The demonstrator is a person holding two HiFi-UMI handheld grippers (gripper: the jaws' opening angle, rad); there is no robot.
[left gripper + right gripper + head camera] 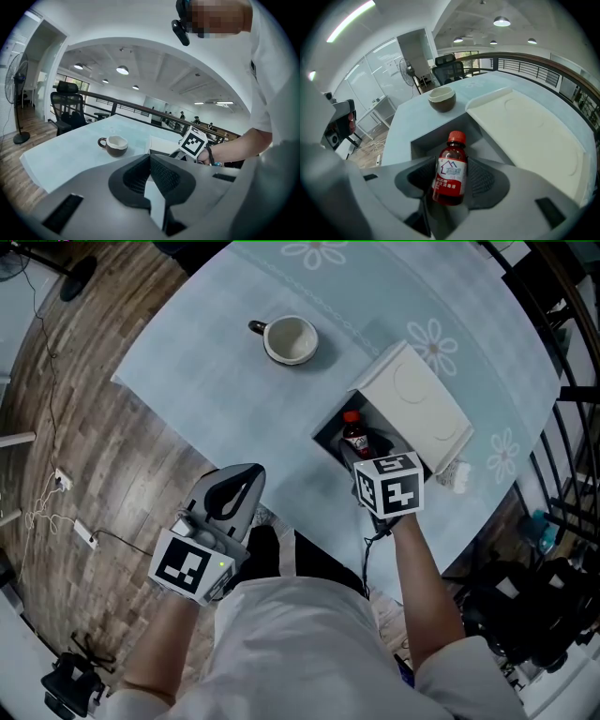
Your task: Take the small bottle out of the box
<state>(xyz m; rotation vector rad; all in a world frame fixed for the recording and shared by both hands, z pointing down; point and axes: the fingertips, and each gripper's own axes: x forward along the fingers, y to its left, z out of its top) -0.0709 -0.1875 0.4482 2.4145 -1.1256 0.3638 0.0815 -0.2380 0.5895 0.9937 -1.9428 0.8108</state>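
Left tongs (150, 158): closed on nothing, pads met; I held them off the table's near edge, over the wooden floor (84, 456) and well apart from the work.
Cup (290, 339): it stood alone on the table (187, 362), inward from the left corner, clear of both my tongs.
Small bottle (451, 180): it lay inside the box's dark opening, close to the near edge toward the table's right side, and was not yet out. Its red cap pointed away from me into the box, its base toward me.
Right tongs (451, 163): I had them reaching into that opening with the bottle between the jaws, a pad against each side of its label. I took that for a grip on the body, below the cap.
Box (422, 404): white; its broad pale panel lay just right of the opening, near the table's right edge.
Bottle to tongs: its long axis ran almost along the line my right jaws pointed, tilted a little, with the cap ahead of the tips.
Nearer hand: the right, at the bottle; the left was too far off to help.
Coming move, as I judged it: draw back along that axis, toward me and upward, keeping the cap off the opening's rim.
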